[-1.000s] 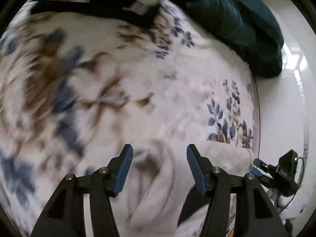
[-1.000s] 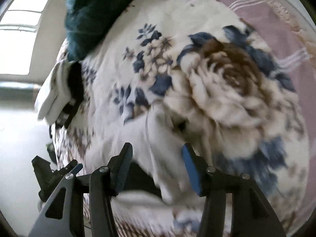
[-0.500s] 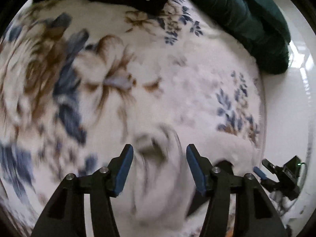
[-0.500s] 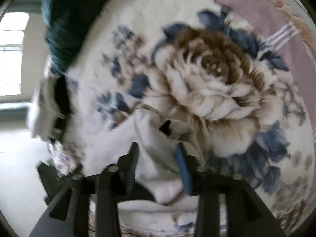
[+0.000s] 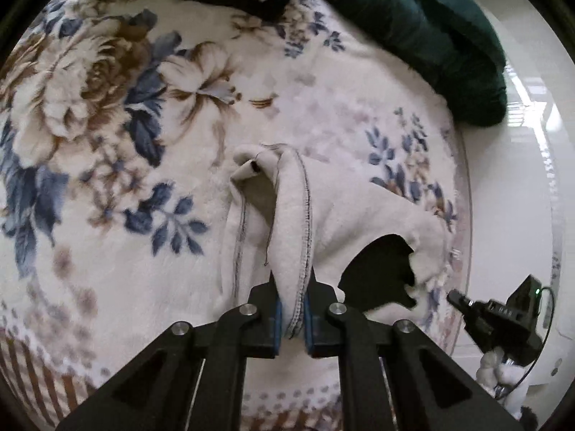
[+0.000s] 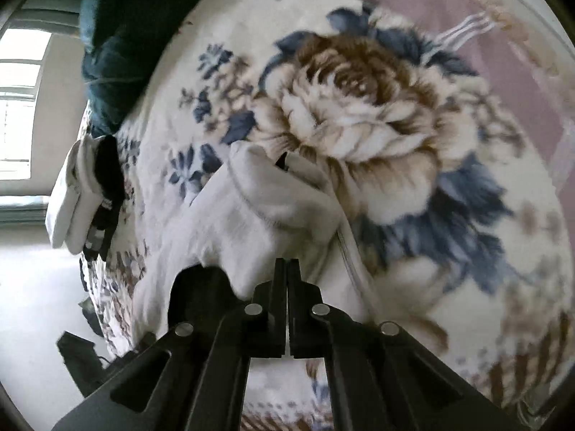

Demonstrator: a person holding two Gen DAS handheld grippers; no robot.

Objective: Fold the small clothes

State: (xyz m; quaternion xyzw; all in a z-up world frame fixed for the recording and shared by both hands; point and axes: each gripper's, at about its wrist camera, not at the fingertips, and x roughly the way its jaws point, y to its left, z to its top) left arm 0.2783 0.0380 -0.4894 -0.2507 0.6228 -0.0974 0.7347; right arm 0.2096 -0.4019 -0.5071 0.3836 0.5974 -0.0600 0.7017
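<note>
Two grippers: both clamped on one white garment, each seen from its own wrist camera.
Left gripper [image 5: 291, 309]: jaws clenched on a raised fold of the garment [image 5: 291, 215]; a stitched hem runs up from between the blue pads [image 5: 276, 318] toward the far end of the fold.
Right gripper [image 6: 286, 287]: jaws pressed together so that only a thin seam shows between them; the tips bite into the near edge of the garment [image 6: 251, 222], with cloth bunched just beyond them.
Garment, position: lying on the blanket [image 5: 107, 143] near its front edge, partly lifted into a ridge where the left gripper holds it; the rest spreads flat toward the right of the left view.
Garment, detail: fleecy white cloth with dark overlock stitching; a crumpled opening sits at the far end of the ridge; a dark gap shows under the lifted right-hand part.
Blanket: plush, cream, printed with large brown and blue flowers; a striped border runs along the near edge.
Green bedding [image 5: 431, 36]: dark teal mass at the far right corner of the blanket in the left view, well apart from the garment.
Stack [image 6: 82, 197]: folded white and black items at the blanket's left edge in the right view, apart from the garment.
Floor [image 5: 510, 215]: pale and glossy, beside the blanket.
</note>
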